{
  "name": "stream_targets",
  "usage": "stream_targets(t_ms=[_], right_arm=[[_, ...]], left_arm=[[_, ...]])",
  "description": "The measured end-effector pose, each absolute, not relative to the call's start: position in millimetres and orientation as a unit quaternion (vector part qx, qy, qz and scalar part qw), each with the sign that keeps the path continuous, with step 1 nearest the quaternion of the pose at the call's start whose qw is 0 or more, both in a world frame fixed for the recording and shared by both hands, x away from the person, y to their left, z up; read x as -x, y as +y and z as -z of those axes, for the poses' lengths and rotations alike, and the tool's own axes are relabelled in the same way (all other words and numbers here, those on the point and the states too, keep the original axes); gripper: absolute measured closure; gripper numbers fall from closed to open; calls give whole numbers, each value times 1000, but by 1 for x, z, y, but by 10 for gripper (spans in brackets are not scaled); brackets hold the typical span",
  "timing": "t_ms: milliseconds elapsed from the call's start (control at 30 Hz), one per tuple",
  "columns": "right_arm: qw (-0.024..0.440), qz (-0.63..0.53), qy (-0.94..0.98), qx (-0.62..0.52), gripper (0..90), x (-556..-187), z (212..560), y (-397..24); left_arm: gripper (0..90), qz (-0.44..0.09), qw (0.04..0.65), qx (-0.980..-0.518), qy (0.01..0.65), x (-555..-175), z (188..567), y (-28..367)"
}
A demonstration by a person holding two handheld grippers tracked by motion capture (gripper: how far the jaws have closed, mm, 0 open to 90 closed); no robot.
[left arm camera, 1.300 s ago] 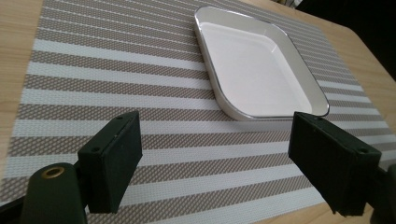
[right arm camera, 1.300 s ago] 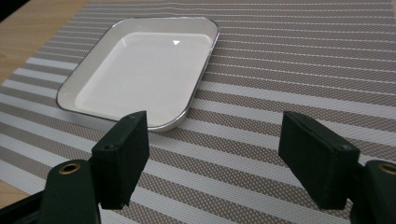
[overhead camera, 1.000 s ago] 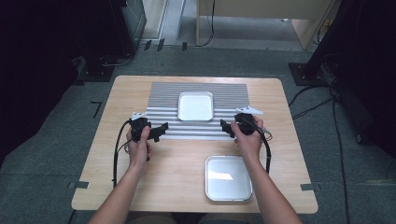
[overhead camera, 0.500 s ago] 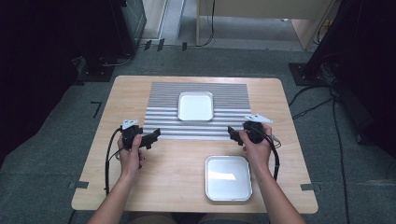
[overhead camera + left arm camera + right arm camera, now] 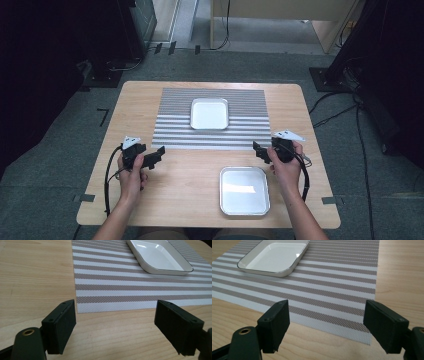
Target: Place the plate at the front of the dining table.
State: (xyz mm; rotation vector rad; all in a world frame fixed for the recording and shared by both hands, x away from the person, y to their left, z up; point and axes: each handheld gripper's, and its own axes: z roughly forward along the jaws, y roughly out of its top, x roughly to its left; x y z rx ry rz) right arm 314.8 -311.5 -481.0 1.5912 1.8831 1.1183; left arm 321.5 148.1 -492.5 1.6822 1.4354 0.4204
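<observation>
A grey-and-white striped placemat (image 5: 215, 135) lies across the far half of the wooden table (image 5: 150, 195). On it sits a white square dish (image 5: 209, 113), empty. A second white dish (image 5: 244, 190), also empty, rests on bare wood near the front edge. My left gripper (image 5: 159, 154) hovers just off the mat's near left corner, open, nothing between its jaws. My right gripper (image 5: 257, 150) is at the mat's near right corner, open and empty too. The mat's edge (image 5: 112, 307) and the dish (image 5: 160, 257) show beyond the left jaws. The right gripper view shows the mat's corner (image 5: 362, 340) and the dish (image 5: 274, 257).
Cables trail from both grippers along the person's forearms. Dark equipment and cables stand on the grey floor (image 5: 50, 165) around the table. A wooden desk (image 5: 280, 10) is behind the table.
Both hands have drawn back toward the front edge and outward, off the mat's middle to its near corners. Both grippers stayed open.
</observation>
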Motion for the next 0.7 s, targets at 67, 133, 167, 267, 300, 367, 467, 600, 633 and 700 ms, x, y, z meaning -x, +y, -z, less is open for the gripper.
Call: stream_targets(t_ms=[67,133,167,267,300,367,467,600,633,700], right_arm=[[216,-399,679,-578,211,-311,483,-315],[215,-400,676,-580,211,-307,485,-319],[214,-402,674,-582,211,-305,485,-321],[216,-399,671,-586,211,-299,488,-327],[217,-395,673,-587,209,-295,490,-330],[216,-393,674,-588,208,-293,492,-331],[215,-394,668,-593,207,-286,495,-339],[214,-393,661,-602,207,-277,498,-348],[214,-394,660,-603,207,-275,498,-350],[215,-393,658,-605,207,-270,499,-355]], left_arm=[[177,-170,430,-673,576,-318,493,152],[176,-171,429,-676,574,-314,493,155],[176,-173,428,-677,573,-312,493,156],[176,-176,425,-680,571,-307,493,159],[175,-176,424,-681,571,-306,493,160],[174,-179,422,-684,568,-302,494,163],[174,-178,421,-683,569,-299,494,166],[174,-179,421,-680,573,-293,496,172],[174,-180,420,-680,574,-291,497,175],[174,-183,418,-679,575,-288,498,179]])
